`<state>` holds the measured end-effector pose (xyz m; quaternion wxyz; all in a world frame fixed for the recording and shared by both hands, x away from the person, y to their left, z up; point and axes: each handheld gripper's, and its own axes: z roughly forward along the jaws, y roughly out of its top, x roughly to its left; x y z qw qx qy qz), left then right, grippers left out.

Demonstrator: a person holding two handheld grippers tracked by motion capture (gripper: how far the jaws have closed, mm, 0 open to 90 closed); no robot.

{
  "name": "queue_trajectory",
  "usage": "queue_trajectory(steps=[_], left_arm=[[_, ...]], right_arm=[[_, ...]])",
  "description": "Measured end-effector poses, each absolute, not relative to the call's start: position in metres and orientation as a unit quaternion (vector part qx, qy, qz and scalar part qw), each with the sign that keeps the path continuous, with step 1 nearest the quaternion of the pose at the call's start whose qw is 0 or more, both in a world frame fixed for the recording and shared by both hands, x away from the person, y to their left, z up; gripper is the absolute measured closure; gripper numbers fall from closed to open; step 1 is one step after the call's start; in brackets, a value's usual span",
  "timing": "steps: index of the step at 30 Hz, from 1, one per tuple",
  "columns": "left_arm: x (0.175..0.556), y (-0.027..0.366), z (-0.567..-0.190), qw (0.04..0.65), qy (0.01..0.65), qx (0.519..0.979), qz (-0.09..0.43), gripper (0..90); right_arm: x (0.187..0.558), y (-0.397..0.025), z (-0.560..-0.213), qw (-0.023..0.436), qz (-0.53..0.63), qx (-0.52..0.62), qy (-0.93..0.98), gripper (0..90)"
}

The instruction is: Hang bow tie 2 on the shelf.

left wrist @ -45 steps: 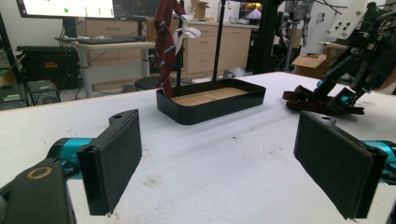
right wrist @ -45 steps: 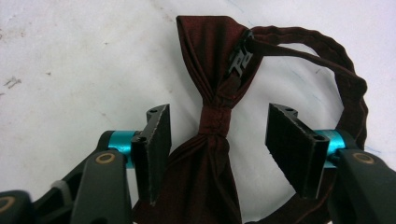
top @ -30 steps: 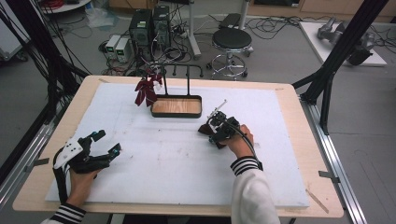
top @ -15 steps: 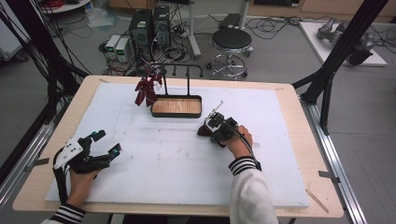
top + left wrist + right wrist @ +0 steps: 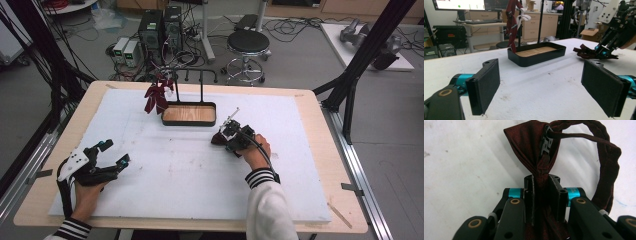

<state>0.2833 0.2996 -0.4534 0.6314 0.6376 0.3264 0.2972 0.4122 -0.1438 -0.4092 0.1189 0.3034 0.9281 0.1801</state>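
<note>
Your right hand-held gripper [image 5: 541, 195] pinches a dark red bow tie [image 5: 534, 147] at its knot, jaws pressed close on the cloth, the tie lying on the white surface [image 5: 190, 175] just right of the black tray [image 5: 189, 114]. Its strap loops out to one side. Your left hand-held gripper [image 5: 541, 82] rests well apart near the surface's left edge, jaws spread wide, holding nothing.

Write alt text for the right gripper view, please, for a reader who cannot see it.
The right gripper is shut on the middle of a dark red bow tie that lies on the white table. The tie's strap loops away to the right, and a black clip sits near its knot.
</note>
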Motion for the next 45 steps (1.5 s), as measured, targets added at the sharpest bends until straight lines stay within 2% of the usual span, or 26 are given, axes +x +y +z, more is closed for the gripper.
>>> queue_trajectory(steps=[18,32,39,45], left_arm=[[0.283,0.299,-0.453,0.628,0.325,0.64,0.299,16.0],[0.283,0.299,-0.453,0.628,0.325,0.64,0.3,16.2],[0.283,0.299,-0.453,0.628,0.326,0.64,0.3,16.2],[0.283,0.299,-0.453,0.628,0.325,0.64,0.3,16.2]], right_arm=[[0.406,-0.15,-0.388,0.167,0.249,0.302,0.905,76.3],[0.402,-0.155,-0.373,0.188,0.368,0.324,0.851,76.2],[0.395,-0.157,-0.361,0.235,0.438,0.333,0.801,76.2],[0.392,-0.159,-0.354,0.253,0.484,0.333,0.768,76.2]])
